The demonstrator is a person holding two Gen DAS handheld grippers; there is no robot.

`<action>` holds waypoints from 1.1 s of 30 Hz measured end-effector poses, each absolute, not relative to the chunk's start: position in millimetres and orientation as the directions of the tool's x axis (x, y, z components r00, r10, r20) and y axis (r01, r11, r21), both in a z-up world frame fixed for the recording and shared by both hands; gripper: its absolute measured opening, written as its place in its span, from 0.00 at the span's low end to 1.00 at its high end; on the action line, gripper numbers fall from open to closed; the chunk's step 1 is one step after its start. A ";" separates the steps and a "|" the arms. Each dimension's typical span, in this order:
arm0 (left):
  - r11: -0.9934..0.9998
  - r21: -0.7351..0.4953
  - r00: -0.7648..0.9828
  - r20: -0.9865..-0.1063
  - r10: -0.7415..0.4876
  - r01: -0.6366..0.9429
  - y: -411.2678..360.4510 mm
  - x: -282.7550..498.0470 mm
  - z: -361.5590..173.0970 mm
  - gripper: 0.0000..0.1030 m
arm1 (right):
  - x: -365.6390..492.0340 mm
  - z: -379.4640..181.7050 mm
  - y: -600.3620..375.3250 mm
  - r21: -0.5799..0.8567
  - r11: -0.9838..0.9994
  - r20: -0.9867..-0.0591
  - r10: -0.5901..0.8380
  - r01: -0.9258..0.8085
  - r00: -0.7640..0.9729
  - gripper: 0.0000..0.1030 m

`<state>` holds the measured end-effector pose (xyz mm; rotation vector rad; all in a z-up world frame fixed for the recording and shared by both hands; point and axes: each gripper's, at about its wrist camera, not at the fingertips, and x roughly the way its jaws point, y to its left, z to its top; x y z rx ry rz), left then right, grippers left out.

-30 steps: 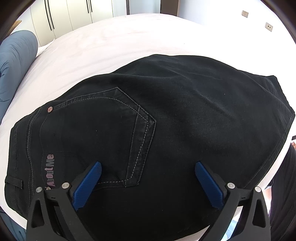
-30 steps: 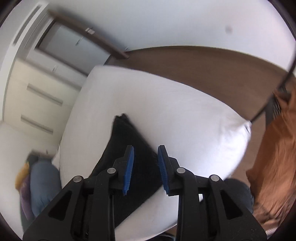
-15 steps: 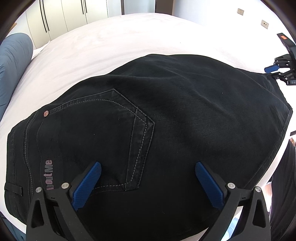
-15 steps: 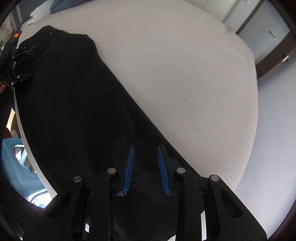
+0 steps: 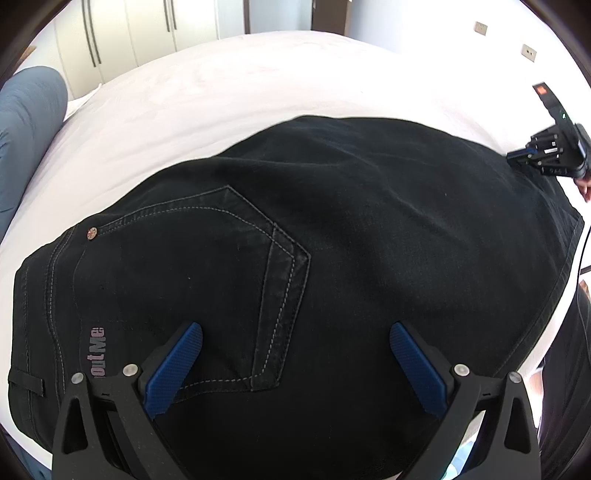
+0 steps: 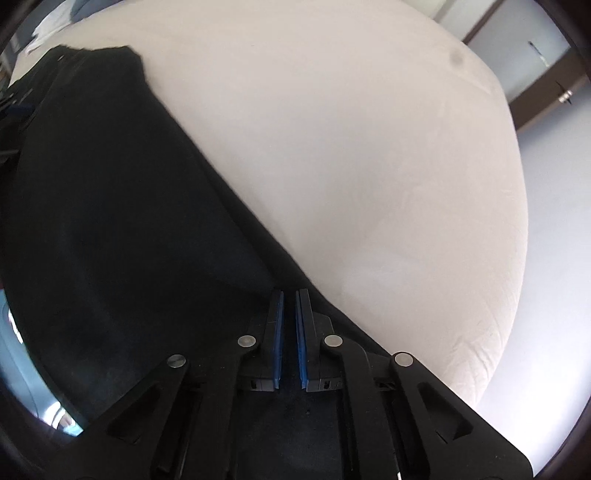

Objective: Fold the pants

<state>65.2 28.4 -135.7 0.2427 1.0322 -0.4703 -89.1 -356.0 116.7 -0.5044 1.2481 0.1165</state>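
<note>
Black pants (image 5: 369, 240) lie folded lengthwise on a white bed (image 5: 221, 81), back pocket and waistband facing up. My left gripper (image 5: 295, 347) is open wide and hovers just above the seat by the pocket. My right gripper (image 6: 289, 299) has its jaws nearly together, low over the far edge of the pants (image 6: 110, 203); whether cloth is pinched between them does not show. The right gripper also shows in the left wrist view (image 5: 546, 155) at the far right end of the pants.
White wardrobe doors (image 5: 147, 29) stand beyond the bed. A blue-grey pillow (image 5: 26, 122) lies at the left. A dark door (image 6: 546, 85) is past the bed's far corner. Bare sheet (image 6: 351, 147) stretches beside the pants.
My right gripper swung down from above the bed to the far end of the pants and its jaws narrowed. My left gripper stayed open over the pocket.
</note>
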 end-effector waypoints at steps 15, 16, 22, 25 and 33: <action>0.911 -0.060 0.492 -0.826 -0.274 0.407 43.0 60.4 -135.4 1.00 | -81.9 125.9 -283.1 -0.025 0.991 -0.903 0.033 -0.129 0.428 0.03; 0.913 -0.057 0.492 -0.828 -0.270 0.405 38.0 59.9 -134.2 1.00 | -73.8 111.5 -283.1 -0.046 0.993 -0.916 0.000 -0.105 0.402 0.02; 0.914 -0.040 0.497 -0.829 -0.256 0.403 40.3 60.7 -137.1 1.00 | -57.2 94.8 -354.8 -0.305 0.933 -0.812 -0.359 0.189 0.460 0.00; 0.921 -0.043 0.503 -0.827 -0.250 0.387 37.8 57.7 -134.2 1.00 | -71.7 120.2 -401.6 -0.166 0.920 -0.809 -0.333 0.355 0.485 0.01; 0.924 -0.037 0.504 -0.829 -0.242 0.382 32.2 56.2 -134.6 1.00 | -141.3 90.6 -407.1 0.028 0.954 -0.874 -0.122 0.298 0.470 0.04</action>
